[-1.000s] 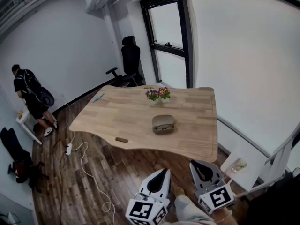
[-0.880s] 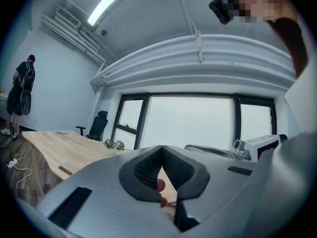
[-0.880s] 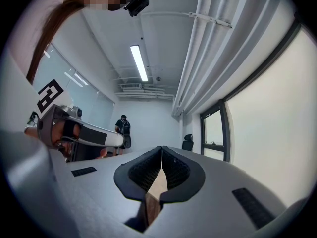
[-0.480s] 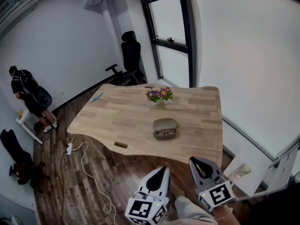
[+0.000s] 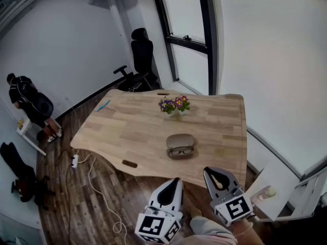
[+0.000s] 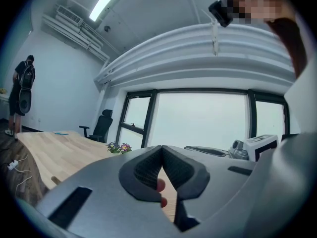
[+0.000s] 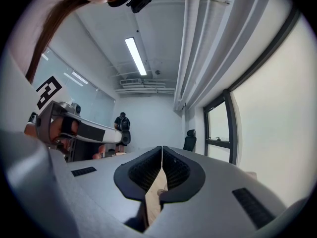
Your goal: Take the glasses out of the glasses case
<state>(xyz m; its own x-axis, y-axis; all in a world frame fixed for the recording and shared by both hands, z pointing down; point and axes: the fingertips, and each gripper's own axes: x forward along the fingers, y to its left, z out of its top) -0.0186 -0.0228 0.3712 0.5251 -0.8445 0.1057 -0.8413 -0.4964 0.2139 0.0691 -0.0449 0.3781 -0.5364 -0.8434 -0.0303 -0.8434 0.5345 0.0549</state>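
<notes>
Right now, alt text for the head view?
An open glasses case with the glasses inside lies on a wooden table near a small pot of flowers. Both shut, the left gripper and right gripper hover short of it.

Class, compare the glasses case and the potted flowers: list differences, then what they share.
The glasses case lies low, grey-brown and open, glasses inside; the potted flowers stand upright with purple and yellow blooms. The glasses case sits nearer the wooden table's front edge, the potted flowers nearer the window. Both rest on that table.
</notes>
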